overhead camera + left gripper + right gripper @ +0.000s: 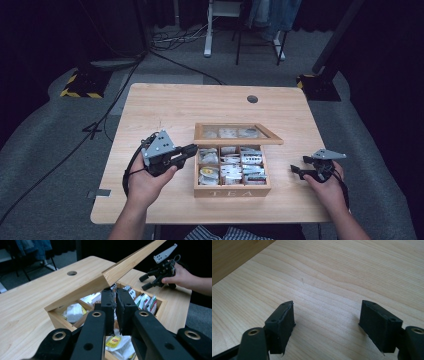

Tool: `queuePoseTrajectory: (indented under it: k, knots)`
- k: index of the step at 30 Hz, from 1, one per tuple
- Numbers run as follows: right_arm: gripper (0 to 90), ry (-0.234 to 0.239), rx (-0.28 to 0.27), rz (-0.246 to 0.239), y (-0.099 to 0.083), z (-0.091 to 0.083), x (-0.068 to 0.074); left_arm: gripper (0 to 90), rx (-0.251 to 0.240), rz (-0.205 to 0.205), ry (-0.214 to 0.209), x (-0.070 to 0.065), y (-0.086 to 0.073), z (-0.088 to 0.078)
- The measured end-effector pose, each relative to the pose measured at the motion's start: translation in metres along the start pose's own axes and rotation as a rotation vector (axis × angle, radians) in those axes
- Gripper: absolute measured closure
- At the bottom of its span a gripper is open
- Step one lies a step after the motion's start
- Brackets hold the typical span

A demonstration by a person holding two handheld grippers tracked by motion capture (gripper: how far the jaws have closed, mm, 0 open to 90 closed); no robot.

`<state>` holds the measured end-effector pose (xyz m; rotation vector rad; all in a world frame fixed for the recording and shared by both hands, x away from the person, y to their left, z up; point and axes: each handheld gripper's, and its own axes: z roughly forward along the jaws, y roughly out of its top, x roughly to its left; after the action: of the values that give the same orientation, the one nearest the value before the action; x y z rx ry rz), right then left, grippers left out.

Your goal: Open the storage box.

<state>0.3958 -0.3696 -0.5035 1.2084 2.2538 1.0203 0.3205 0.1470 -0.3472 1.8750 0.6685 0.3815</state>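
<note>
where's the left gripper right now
In the high view the left gripper sits left of centre, its near-shut jaws at the left edge of the open wooden tea box, under its raised lid.

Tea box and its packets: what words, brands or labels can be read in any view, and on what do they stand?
"TEA": on the front wall of the wooden tea box, high view.
A yellow packet carries a red brand badge, too blurred to read for certain, left gripper view.
Print on the other packets is too small to read.
</note>
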Motion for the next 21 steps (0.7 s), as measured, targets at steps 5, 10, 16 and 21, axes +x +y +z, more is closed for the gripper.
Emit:
queuePoseTrajectory:
  k: [5, 10, 16, 21]
  knots:
    - [28.7, -0.002, -0.001, 0.0, 0.0, 0.0, 0.0, 84.8, -0.042, 0.018, 0.017, 0.002, 0.0, 0.001]
    - [28.7, -0.002, -0.001, 0.0, 0.0, 0.0, 0.0, 85.9, -0.086, 0.028, 0.03, 0.005, 0.0, 0.004]
    - [28.7, -0.003, -0.001, 0.001, 0.0, 0.0, 0.0, 89.2, -0.111, 0.046, 0.022, 0.01, -0.003, 0.007]
    - [28.8, -0.003, 0.0, 0.001, 0.0, 0.0, 0.0, 89.5, -0.075, 0.038, 0.01, 0.012, -0.007, 0.016]
